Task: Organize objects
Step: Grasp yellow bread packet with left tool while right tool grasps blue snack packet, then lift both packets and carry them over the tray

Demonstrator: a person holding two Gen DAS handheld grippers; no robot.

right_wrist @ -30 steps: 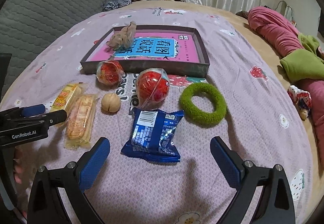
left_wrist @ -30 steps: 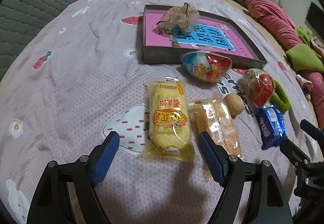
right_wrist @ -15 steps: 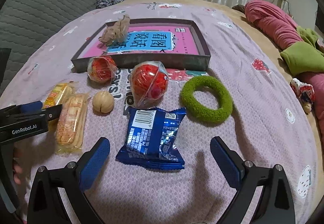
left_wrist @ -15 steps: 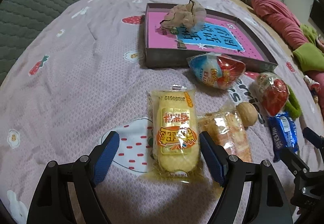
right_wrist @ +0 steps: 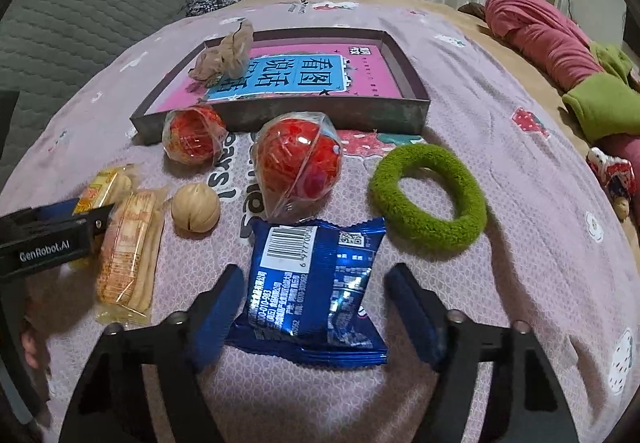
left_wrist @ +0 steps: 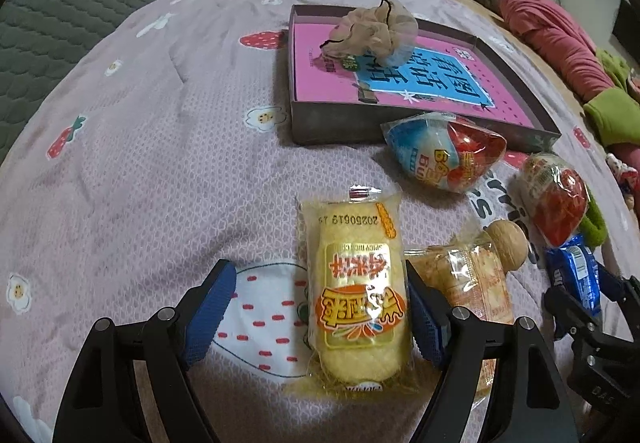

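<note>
The tray (right_wrist: 280, 115) at twelve o'clock holds only a scrunchie (right_wrist: 224, 57); judging by that, most sorting remains. The green ring (right_wrist: 428, 197), two red balls, blue packet (right_wrist: 316, 283), yellow snack (left_wrist: 356, 295) and walnut (right_wrist: 196, 207) lie on the bedspread. The right gripper (right_wrist: 314, 317) is closing around the blue packet, not yet pressing; the left gripper (left_wrist: 316, 311) stands wide astride the yellow snack.
</note>
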